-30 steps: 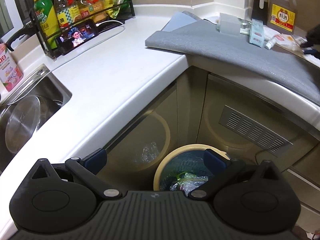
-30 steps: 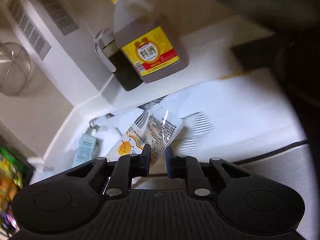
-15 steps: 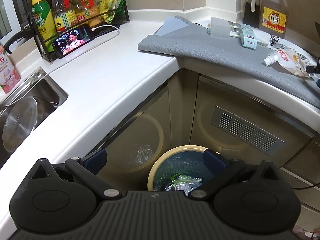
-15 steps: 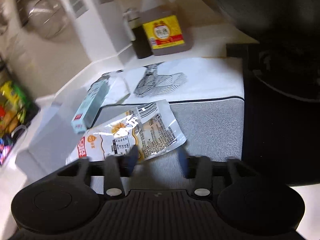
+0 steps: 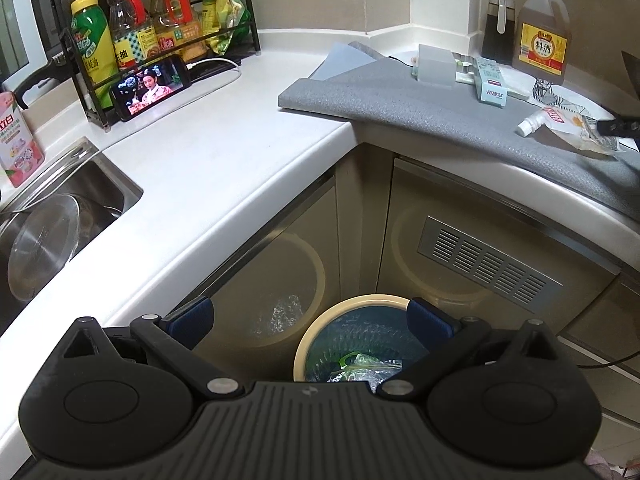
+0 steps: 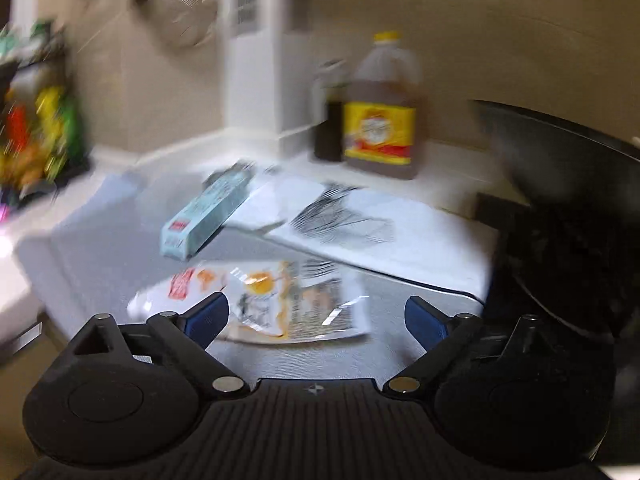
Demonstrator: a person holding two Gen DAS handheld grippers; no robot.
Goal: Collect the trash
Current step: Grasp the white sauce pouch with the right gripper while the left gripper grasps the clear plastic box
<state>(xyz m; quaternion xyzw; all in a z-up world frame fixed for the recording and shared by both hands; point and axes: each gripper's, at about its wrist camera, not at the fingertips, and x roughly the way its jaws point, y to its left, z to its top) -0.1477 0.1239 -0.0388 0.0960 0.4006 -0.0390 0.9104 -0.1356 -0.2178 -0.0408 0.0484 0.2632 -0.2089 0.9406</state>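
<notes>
The right gripper (image 6: 316, 318), shut beside the pouch (image 6: 280, 304) a second ago, is opening wide, rolled level; the pouch lies free on the mat (image 6: 100, 256).

Dim indoor light, right view motion-blurred

In your left wrist view, the big amber jug (image 5: 543, 30) at two o'clock carries a yellow label reading 料酒. At ten o'clock, the red-capped bottle (image 5: 128, 30) in the rack shows 生抽, and the pink carton (image 5: 18, 140) at the nine o'clock edge shows 立白. The print on the pale blue box (image 5: 491, 84) and on the spouted pouch (image 5: 568, 130) is too small to read. Your right wrist view is too blurred for any lettering.
</notes>
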